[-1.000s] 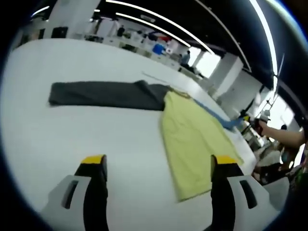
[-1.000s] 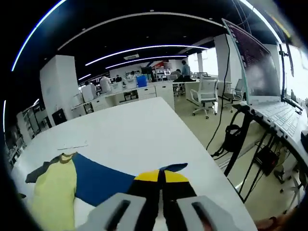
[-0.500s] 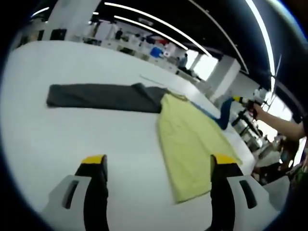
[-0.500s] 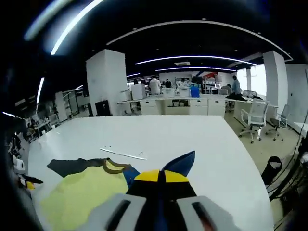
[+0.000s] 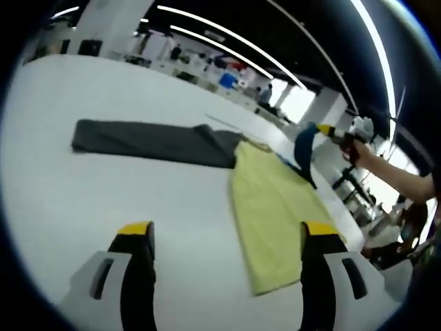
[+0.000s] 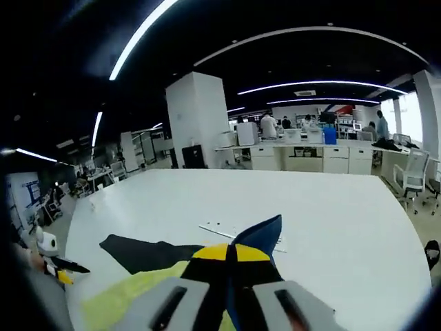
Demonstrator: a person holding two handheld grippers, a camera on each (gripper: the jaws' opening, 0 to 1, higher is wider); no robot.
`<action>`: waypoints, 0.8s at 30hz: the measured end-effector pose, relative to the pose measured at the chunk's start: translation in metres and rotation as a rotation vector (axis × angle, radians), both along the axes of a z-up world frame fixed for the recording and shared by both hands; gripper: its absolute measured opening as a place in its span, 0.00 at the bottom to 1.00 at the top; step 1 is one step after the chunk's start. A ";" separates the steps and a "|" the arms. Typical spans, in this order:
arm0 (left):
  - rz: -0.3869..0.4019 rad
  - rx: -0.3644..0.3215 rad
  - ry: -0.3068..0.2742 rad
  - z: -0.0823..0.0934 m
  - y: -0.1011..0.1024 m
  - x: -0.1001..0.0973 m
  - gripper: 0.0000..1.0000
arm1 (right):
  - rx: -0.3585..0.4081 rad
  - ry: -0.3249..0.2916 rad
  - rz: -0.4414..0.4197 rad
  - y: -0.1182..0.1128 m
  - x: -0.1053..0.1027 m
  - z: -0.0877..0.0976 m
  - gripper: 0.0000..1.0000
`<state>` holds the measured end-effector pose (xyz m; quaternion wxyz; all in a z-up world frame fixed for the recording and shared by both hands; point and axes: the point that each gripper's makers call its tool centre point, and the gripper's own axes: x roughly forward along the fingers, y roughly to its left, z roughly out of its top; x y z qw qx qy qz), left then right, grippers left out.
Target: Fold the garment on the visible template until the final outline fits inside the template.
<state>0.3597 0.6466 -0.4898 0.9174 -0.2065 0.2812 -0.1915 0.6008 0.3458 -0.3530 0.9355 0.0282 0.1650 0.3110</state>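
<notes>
While the yellow-green garment with one dark grey sleeve (image 5: 269, 207) lies mostly flat ahead of the open, empty left gripper (image 5: 224, 238), the right gripper (image 6: 231, 254) pinches its blue sleeve (image 6: 260, 233) aloft, so folding seems barely begun.

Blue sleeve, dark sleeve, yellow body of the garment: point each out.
blue sleeve (image 6: 265, 231), right gripper view, lifted tip.
dark sleeve (image 5: 138, 136), left gripper view, mid-length.
yellow body (image 5: 272, 214), left gripper view, centre of panel.
</notes>
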 end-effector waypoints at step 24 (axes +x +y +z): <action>0.005 -0.030 0.008 -0.004 0.001 0.004 0.82 | 0.008 0.160 0.273 0.154 -0.021 -0.071 0.00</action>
